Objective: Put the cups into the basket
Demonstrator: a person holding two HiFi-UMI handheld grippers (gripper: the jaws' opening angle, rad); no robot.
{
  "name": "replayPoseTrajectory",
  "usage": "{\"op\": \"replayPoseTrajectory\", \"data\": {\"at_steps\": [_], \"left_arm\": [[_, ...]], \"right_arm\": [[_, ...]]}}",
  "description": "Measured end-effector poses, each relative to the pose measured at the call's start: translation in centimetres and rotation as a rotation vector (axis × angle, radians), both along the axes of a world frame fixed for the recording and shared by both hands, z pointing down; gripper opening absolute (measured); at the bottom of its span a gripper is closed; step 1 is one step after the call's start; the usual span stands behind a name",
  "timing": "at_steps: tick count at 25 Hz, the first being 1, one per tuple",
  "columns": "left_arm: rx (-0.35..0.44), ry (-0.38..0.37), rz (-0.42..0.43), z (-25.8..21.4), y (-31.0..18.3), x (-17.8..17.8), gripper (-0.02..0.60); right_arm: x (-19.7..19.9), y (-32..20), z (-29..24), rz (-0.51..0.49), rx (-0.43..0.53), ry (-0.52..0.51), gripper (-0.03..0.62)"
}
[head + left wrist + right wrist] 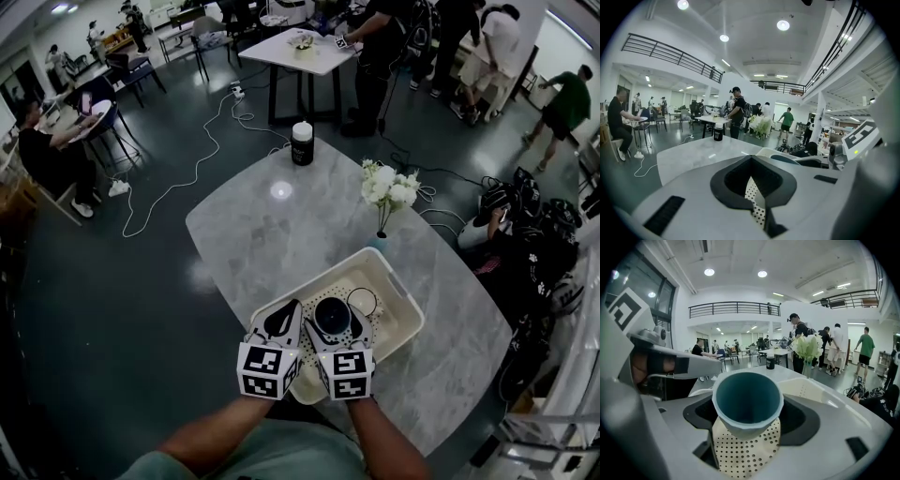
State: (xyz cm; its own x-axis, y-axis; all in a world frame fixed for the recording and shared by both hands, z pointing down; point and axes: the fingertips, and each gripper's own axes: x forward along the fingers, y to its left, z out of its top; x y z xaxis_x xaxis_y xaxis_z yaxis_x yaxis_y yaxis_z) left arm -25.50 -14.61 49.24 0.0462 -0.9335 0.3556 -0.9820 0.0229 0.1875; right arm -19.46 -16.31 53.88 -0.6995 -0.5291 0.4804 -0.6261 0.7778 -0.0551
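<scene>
Your R gripper [334,319] has its jaws pinching the teal-lined cup [747,401], upright over the perforated floor of the cream basket [401,292], lower centre of the head view. Your L gripper [751,161] sits just beside it, jaws pressed together w/ nothing between them. The basket rests on the marble desk [251,234].
</scene>
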Motion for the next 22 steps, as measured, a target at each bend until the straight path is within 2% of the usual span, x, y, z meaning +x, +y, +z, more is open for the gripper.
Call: {"op": "replayPoseTrajectory", "data": {"at_steps": [22], "left_arm": [[-0.008, 0.01, 0.012, 0.8, -0.9, -1.0, 0.006]], "right_arm": [[-1.5, -1.8, 5.6, 0.113, -0.126, 0.05, 0.383]]}}
